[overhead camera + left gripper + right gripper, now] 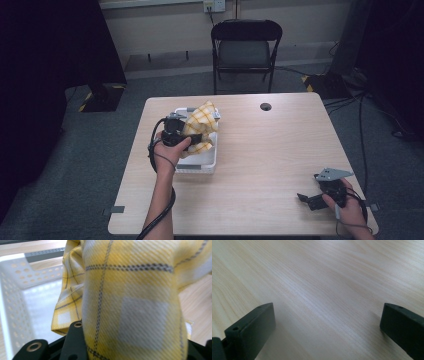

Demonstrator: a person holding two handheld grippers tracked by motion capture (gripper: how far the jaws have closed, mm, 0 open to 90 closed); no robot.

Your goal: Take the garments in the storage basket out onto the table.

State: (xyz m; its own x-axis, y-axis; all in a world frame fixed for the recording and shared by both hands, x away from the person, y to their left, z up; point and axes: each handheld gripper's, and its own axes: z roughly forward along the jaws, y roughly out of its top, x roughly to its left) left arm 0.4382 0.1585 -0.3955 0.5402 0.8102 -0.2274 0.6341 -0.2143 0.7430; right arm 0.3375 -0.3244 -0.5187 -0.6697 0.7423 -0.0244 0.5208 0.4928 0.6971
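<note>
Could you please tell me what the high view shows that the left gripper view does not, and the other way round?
The high view alone gives the folding chair, the whole table, and the right gripper resting open near the table's corner. The left gripper view alone gives the weave and dark check lines of the cloth, and the holes in the basket wall. Both share the yellow checked cloth clamped by the left gripper over the white basket.

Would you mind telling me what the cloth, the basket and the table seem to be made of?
Cloth: woven fabric, likely cotton; twill ribs show, yellow check. Basket: probably white plastic, smooth walls with rows of holes. Table: pale wood or wood-look laminate; matte grain lines.
</note>
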